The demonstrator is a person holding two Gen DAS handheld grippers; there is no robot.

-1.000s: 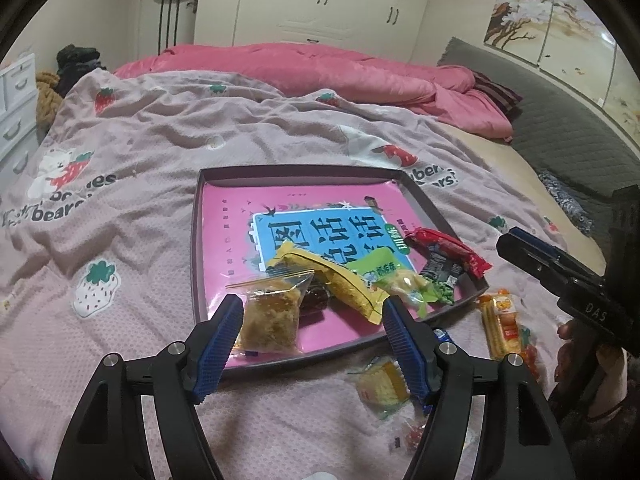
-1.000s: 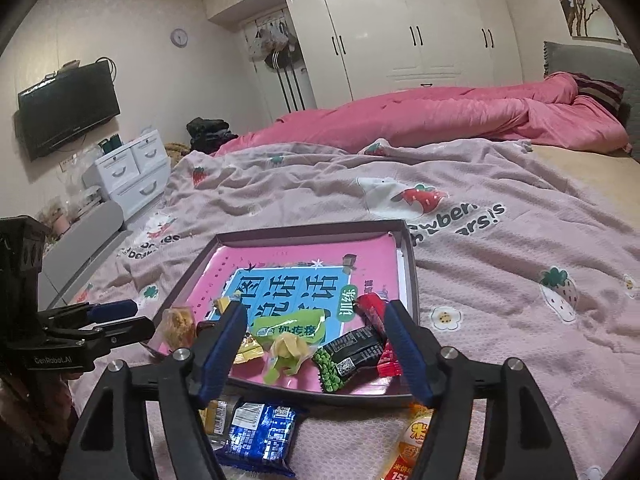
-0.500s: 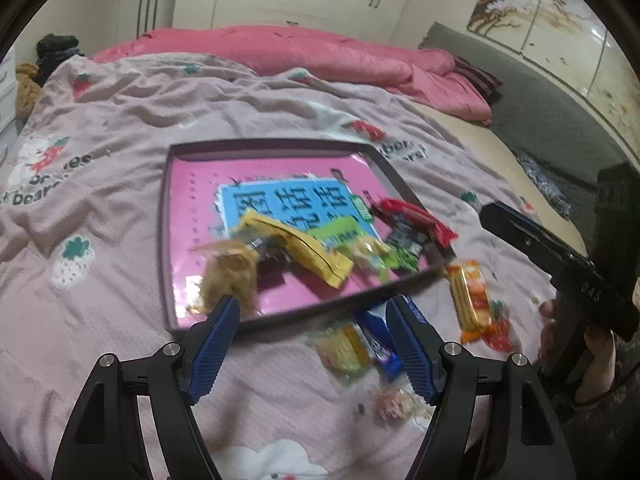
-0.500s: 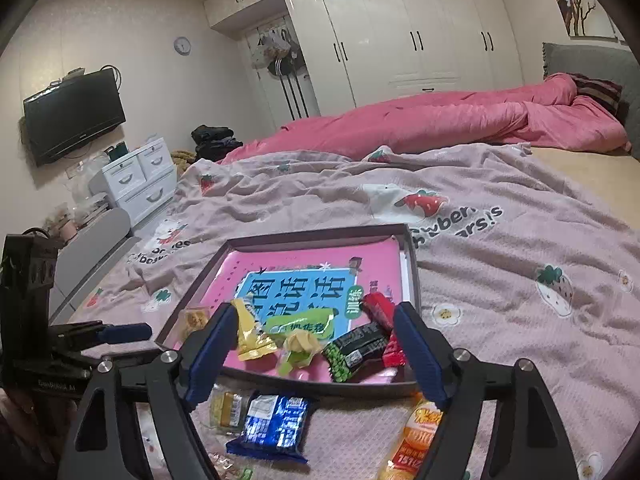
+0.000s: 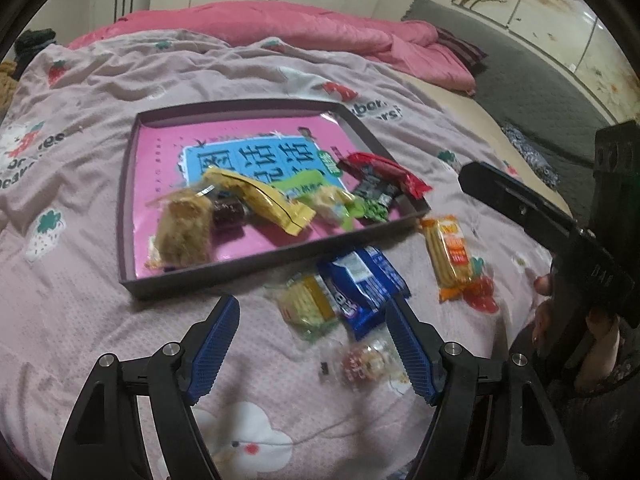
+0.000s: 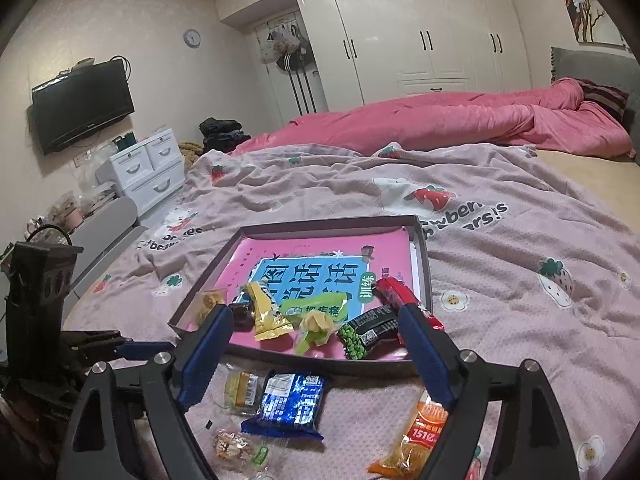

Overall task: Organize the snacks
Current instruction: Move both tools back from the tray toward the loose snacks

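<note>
Left wrist view: the left hand-held gripper (image 5: pixel 312 340) hangs spread wide and grasping nothing, over the bed's pink blanket (image 5: pixel 100 320). Just beyond its fingers lie a blue packet (image 5: pixel 362 284), a yellow-green packet (image 5: pixel 306 306), a small clear sweet bag (image 5: pixel 370 358) and, further right, an orange packet (image 5: pixel 450 258). The dark tray (image 5: pixel 124 200) beyond holds more snacks along its near side

Right wrist view: the right hand-held gripper (image 6: pixel 314 354) is also spread wide, empty, above the blue packet (image 6: pixel 290 404). The orange packet (image 6: pixel 416 436) lies at its right finger, outside the tray (image 6: pixel 424 256)
</note>
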